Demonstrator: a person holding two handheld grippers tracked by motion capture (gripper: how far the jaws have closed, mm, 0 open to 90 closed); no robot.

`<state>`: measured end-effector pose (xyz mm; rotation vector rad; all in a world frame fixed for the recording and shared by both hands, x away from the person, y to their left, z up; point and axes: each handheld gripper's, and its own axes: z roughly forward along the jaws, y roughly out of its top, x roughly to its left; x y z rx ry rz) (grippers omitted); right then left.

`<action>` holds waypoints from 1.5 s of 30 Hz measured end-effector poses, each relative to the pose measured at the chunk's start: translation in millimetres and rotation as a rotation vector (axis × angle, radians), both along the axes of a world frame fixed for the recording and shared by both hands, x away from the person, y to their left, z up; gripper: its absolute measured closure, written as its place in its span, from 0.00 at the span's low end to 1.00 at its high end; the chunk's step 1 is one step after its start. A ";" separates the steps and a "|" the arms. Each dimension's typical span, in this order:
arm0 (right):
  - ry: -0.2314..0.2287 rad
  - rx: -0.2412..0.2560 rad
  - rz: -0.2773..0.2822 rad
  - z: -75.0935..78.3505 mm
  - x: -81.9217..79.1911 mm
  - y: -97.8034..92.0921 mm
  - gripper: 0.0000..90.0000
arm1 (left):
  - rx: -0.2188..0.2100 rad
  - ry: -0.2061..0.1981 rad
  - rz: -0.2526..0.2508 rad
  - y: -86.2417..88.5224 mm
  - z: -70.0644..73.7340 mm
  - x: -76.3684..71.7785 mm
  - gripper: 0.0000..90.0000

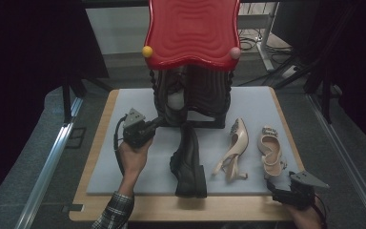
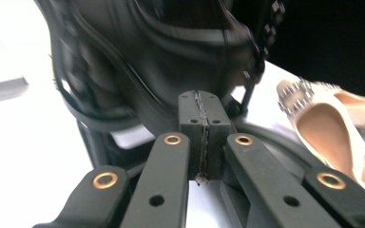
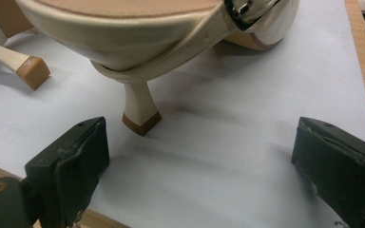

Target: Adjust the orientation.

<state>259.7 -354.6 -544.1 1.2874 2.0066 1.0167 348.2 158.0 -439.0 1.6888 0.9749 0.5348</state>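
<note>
Left gripper (image 1: pixel 158 122) up at the rack (image 1: pixel 190 102), jaws pressed together right against a black shoe (image 2: pixel 171 61) sitting on it, prob. pinching a thin bit of the upper, but blur makes that hard to call. Leather looks stiff-ish, some weight; collar's the best hold. Its mate, the black loafer (image 1: pixel 189 160), lies mid-mat. Right gripper (image 3: pixel 199 171) jaws spread wide, nothing between; cream slingback (image 3: pixel 138 33) just ahead, heel near the fingers (image 3: pixel 83 156). Light, slick, strap delicate, so take it by the heel
</note>
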 end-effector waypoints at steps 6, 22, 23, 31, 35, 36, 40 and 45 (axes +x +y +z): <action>0.000 0.000 0.000 0.0 0.0 0.0 0.05 | 0.010 0.035 -0.046 -12.7 -26.6 -1.5 1.00; 0.000 0.000 0.000 0.0 0.0 0.0 0.05 | 0.061 0.035 -0.013 -37.5 -42.5 17.7 1.00; 0.000 0.000 0.000 0.0 0.0 0.0 0.05 | 0.053 0.040 -0.013 -37.4 -42.4 18.9 1.00; 0.001 0.001 0.000 0.1 0.0 0.0 0.05 | 0.033 0.044 -0.022 -37.8 -43.1 23.7 1.00; 0.000 0.000 0.000 0.0 0.0 0.0 0.05 | 0.010 0.039 -0.027 -35.5 -43.3 25.1 1.00; 0.000 0.000 0.000 0.1 0.0 0.0 0.05 | 0.011 0.038 -0.024 -36.0 -42.9 25.9 1.00; 0.000 0.000 0.000 0.0 0.0 0.0 0.05 | 0.012 0.037 -0.014 -39.0 -40.7 31.8 1.00; 0.001 0.001 0.000 0.1 0.0 0.0 0.05 | 0.025 0.027 0.012 -43.8 -36.2 42.8 1.00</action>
